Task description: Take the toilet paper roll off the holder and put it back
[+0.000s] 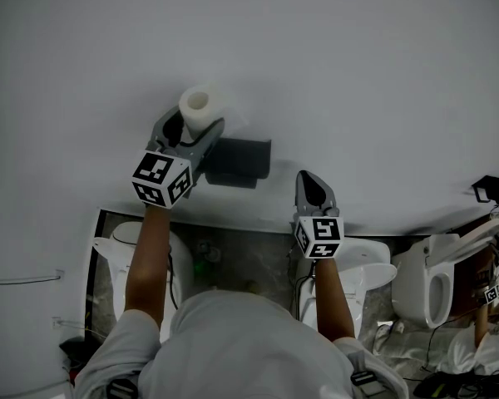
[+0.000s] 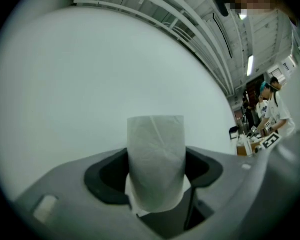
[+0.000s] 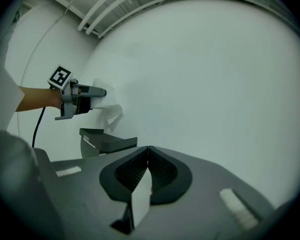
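1. Visibility first: from the head view the holder (image 1: 238, 163) is just a dark block on the wall (image 1: 358, 73), and I can't make out any detail on it.
2. My left gripper view doesn't catch the holder at all. The roll (image 2: 156, 161) fills the middle and covers the inner faces of the pads. Its lower end is cut off behind the gripper body.
3. Left gripper (image 1: 193, 128): jaws spread wide and clamped on the roll from both sides. The roll stands upright between them, its top poking past the tips.
4. Roll is off the holder. In the head view it sits just up and left of it, close to the wall.
5. From the right gripper view I get a loose tail of paper (image 3: 110, 111) hanging under the left gripper, just above the holder. I can't tell if it touches.
6. Right gripper (image 1: 315, 188): jaws pressed together, nothing in them, near the wall and to the right of the holder.
7. Toilets (image 1: 437, 277) below are partly hidden by my arms.
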`<state>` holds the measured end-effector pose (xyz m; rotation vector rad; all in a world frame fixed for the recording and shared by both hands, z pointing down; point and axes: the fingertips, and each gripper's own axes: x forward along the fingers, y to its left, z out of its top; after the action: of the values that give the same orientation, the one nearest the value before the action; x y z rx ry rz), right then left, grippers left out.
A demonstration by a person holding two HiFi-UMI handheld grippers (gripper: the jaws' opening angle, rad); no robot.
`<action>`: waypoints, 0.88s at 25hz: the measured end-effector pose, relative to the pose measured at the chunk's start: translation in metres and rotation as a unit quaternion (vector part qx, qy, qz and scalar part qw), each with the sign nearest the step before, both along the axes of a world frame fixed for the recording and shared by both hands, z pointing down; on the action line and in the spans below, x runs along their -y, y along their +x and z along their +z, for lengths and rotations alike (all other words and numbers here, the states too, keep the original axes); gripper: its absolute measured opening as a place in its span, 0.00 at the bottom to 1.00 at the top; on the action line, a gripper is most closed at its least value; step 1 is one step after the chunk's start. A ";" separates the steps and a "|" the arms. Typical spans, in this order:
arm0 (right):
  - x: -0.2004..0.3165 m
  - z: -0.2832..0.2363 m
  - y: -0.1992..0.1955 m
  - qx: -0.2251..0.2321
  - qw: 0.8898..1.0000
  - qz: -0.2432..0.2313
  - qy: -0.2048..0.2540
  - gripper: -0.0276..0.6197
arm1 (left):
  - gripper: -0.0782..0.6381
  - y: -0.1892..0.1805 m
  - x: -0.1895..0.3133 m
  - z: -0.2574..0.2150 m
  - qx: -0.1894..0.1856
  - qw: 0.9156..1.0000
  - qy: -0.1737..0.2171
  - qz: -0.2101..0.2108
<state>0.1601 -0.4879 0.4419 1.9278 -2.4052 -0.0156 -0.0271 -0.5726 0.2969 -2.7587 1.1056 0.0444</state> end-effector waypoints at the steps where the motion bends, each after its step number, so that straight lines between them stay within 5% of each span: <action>1: 0.000 0.000 0.000 0.000 1.000 0.000 0.000 0.04 | 0.55 0.000 0.000 0.004 0.001 1.000 -0.002 0.000; 22: 0.009 0.008 0.004 -0.003 1.000 0.007 -0.013 0.04 | 0.55 0.012 0.012 0.072 0.021 0.998 -0.054 0.010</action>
<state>0.1639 -0.4967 0.4503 1.9313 -2.3745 0.0112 -0.0148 -0.5849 0.3693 -2.8516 1.0995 -0.0723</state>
